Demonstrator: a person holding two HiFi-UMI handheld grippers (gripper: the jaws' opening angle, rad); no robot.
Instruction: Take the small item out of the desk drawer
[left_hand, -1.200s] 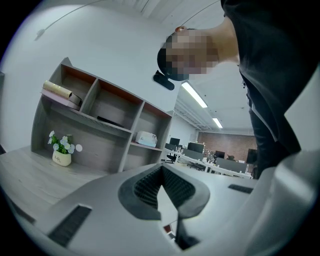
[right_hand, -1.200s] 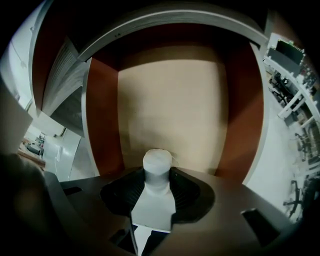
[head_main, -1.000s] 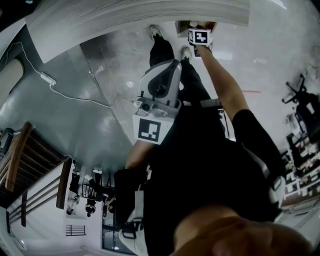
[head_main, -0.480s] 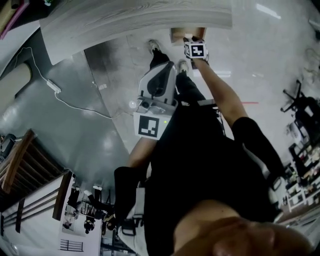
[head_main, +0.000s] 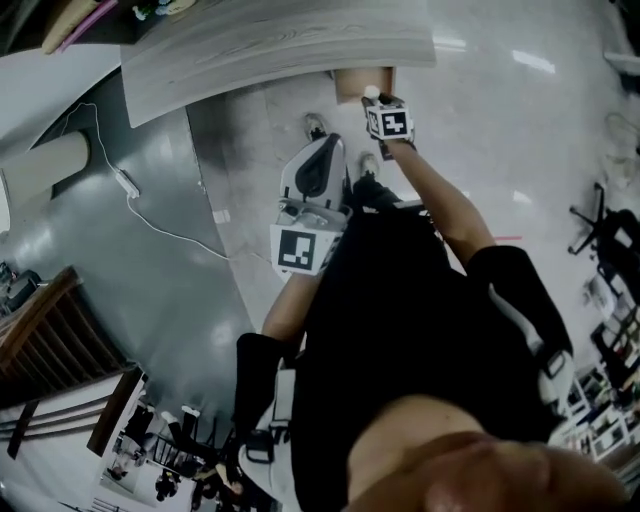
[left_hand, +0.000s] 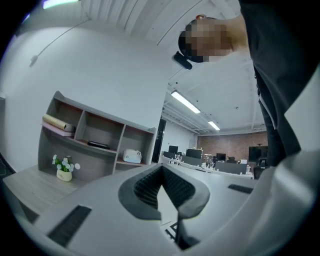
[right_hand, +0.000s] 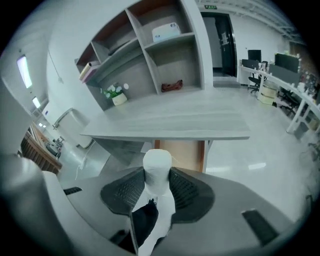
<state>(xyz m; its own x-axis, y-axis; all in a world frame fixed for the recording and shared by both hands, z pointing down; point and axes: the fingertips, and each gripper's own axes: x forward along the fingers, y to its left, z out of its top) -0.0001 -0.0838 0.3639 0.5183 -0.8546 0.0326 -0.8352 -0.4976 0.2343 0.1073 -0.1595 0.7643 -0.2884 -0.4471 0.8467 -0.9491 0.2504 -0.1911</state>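
Gripping the small white item (right_hand: 157, 162) in the right hand-held gripper (right_hand: 158, 176), pads pressed on both its sides, rounded top poking past the tips. Close to the brown drawer (right_hand: 181, 152) under the edge of the grey tabletop (right_hand: 165, 125), at mid frame of the right gripper view. Hard to tell whether over the drawer or just outside it, with no view into the drawer. Only a pale speck at top centre of the head view. Lower part of the item blurred and cut off at the frame bottom. Left hand-held gripper (left_hand: 161, 172) clenched, pads meeting at the tips on nothing, facing shelves (left_hand: 95, 135) at the left of its own view.
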